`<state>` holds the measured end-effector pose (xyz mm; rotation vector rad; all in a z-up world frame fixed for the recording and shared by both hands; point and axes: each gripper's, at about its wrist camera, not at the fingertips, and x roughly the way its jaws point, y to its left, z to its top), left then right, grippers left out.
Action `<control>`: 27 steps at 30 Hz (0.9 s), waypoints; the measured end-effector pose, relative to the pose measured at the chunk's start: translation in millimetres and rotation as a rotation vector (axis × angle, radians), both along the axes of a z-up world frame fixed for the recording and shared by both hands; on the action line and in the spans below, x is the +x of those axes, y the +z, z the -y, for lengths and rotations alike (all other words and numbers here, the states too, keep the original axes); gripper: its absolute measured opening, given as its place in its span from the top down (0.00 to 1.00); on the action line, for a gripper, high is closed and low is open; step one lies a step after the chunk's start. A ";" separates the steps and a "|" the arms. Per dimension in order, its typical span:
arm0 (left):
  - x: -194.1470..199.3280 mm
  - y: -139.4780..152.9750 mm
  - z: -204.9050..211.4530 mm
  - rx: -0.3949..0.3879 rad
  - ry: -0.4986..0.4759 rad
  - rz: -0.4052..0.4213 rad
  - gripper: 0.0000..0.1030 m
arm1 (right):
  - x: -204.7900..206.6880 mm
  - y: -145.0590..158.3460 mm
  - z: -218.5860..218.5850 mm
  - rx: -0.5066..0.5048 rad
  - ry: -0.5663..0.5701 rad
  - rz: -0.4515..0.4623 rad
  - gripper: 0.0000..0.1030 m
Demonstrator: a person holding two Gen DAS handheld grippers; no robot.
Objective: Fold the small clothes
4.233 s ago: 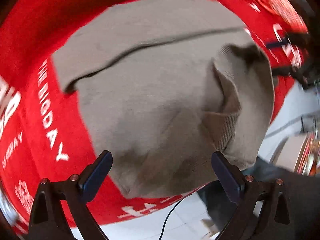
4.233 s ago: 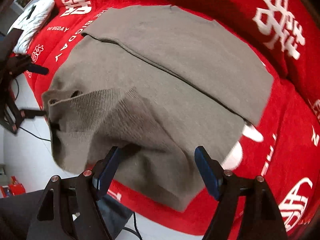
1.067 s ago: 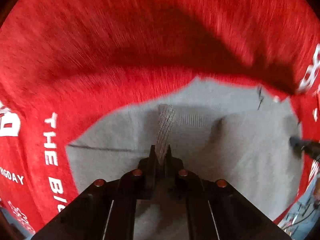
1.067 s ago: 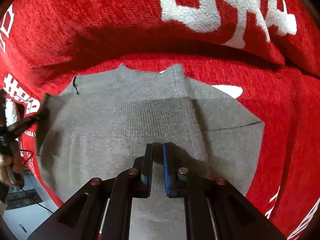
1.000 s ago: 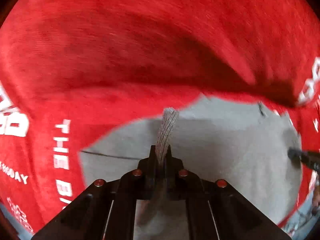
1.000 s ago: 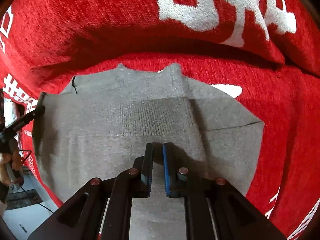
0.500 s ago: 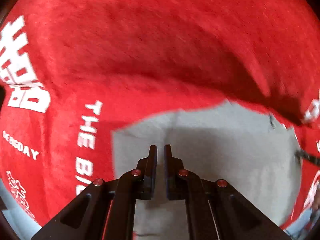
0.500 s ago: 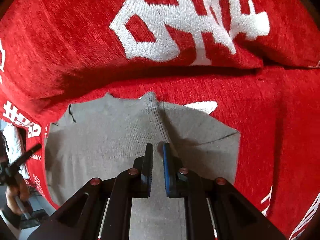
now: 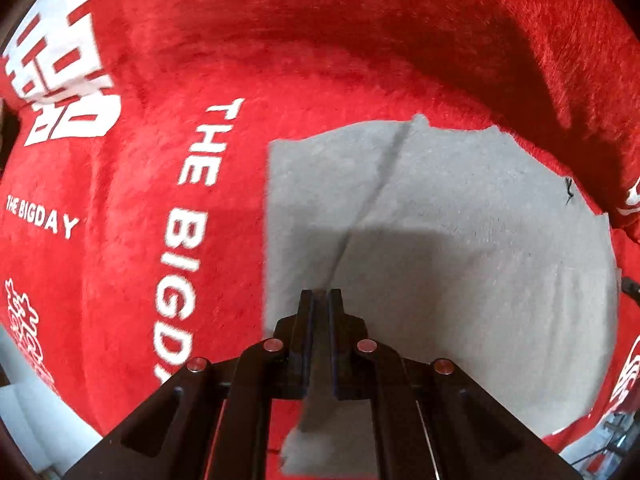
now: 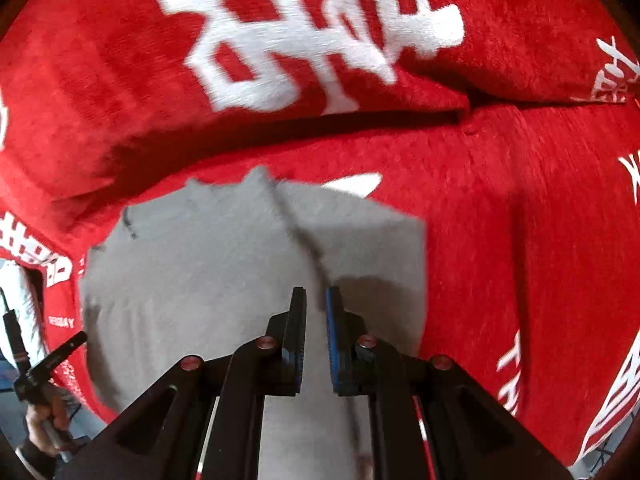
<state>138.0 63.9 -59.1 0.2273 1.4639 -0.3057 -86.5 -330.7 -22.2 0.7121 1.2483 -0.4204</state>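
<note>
With the grey sweater (image 9: 460,264) folded flat on the red blanket (image 9: 168,80), your left gripper (image 9: 320,300) and right gripper (image 10: 316,300) hang closed and empty, so next likely pinch an edge.

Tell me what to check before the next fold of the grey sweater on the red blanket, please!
1. Grey sweater lying on the red blanket, not hanging off: ok where the views reach; its near edge is hidden.
2. Left hand-held gripper shut, with a fold of the sweater between its fingers: ok.
3. Right hand-held gripper nearly shut over the sweater; whether it pinches cloth: cannot tell.
4. Fold line running up the sweater looks straight: ok.
5. Far edge flat: not ok, small bumps stick up there.
6. Nothing lying on top of the sweater: ok.
</note>
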 end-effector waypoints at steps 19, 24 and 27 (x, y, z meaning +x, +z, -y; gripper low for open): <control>-69.1 13.6 -60.7 -0.055 -0.074 -0.129 0.46 | -14.7 -44.8 -236.1 0.461 -0.045 0.042 0.46; -72.6 19.6 -71.2 -0.035 -0.105 -0.069 0.02 | -13.7 -60.8 -258.0 0.527 -0.112 0.051 0.43; -70.0 23.6 -74.4 -0.039 -0.105 -0.043 0.02 | -17.1 -68.5 -260.1 0.562 -0.169 0.071 0.42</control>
